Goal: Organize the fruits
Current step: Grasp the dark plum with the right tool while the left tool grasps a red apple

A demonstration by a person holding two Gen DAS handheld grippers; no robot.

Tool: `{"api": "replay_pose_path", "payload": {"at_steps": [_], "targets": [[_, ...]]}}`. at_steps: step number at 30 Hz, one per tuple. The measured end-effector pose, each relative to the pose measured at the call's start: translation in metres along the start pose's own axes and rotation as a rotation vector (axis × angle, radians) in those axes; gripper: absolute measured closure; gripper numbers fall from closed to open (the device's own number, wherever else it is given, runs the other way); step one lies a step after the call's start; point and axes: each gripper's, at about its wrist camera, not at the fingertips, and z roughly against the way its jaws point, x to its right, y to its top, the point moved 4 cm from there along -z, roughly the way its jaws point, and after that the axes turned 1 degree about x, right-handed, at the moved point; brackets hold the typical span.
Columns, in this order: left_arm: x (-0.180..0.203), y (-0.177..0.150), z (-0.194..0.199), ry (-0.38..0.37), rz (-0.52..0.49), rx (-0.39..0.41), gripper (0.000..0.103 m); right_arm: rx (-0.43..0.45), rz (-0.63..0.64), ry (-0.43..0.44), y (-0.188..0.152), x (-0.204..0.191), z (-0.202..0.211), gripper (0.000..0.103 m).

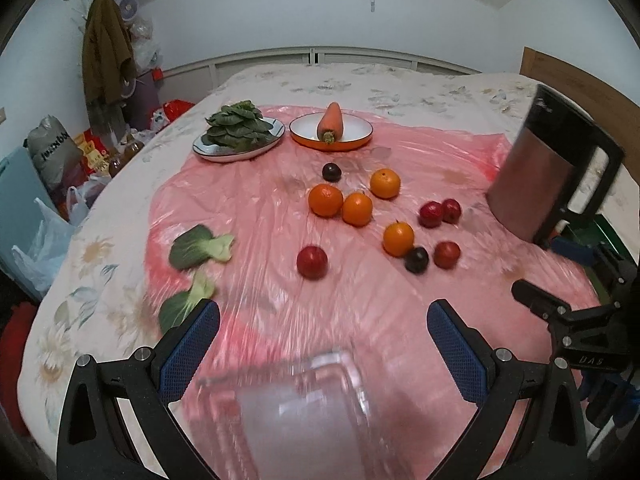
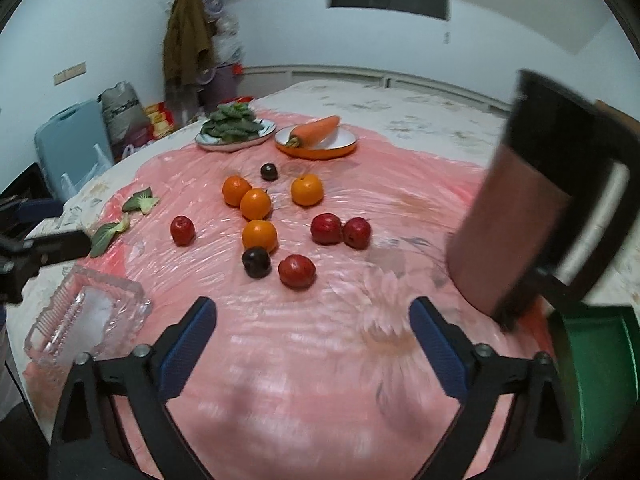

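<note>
Both grippers hang over a bed covered with pink plastic sheet [image 2: 360, 360]. The left gripper [image 1: 323, 336] is spread wide and empty above a clear glass dish [image 1: 296, 408]; the right gripper [image 2: 312, 332] is likewise wide and holds nothing. The fruits lie loose mid-sheet: four oranges [image 2: 259, 235], four red fruits [image 2: 296, 271] and two dark plums [image 2: 256, 262]. Farther back, a plate of greens [image 2: 234, 130] sits beside an orange bowl [image 2: 320, 148] holding a carrot [image 2: 316, 128]. A metal jug [image 2: 520, 216] stands at the right.
</note>
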Motion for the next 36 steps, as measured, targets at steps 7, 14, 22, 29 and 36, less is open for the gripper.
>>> {"api": "replay_pose_path", "payload": {"at_steps": [7, 14, 22, 29, 36], "targets": [[-0.002, 0.022, -0.056, 0.004, 0.01, -0.073, 0.001, -0.059, 0.046, 0.134, 0.017, 0.005, -0.051, 0.0], [-0.007, 0.027, -0.086, -0.021, 0.009, -0.167, 0.013, -0.116, -0.006, 0.286, 0.029, -0.022, -0.077, 0.02], [-0.016, 0.03, -0.115, -0.069, -0.001, -0.276, 0.032, -0.187, -0.045, 0.284, 0.033, -0.04, -0.101, 0.031], [-0.023, 0.026, -0.129, -0.107, 0.017, -0.325, 0.036, -0.279, 0.159, 0.162, 0.034, -0.059, -0.115, 0.037], [-0.02, 0.017, -0.144, -0.124, 0.017, -0.362, 0.047, -0.337, 0.308, 0.066, 0.025, -0.066, -0.125, 0.044]]}}
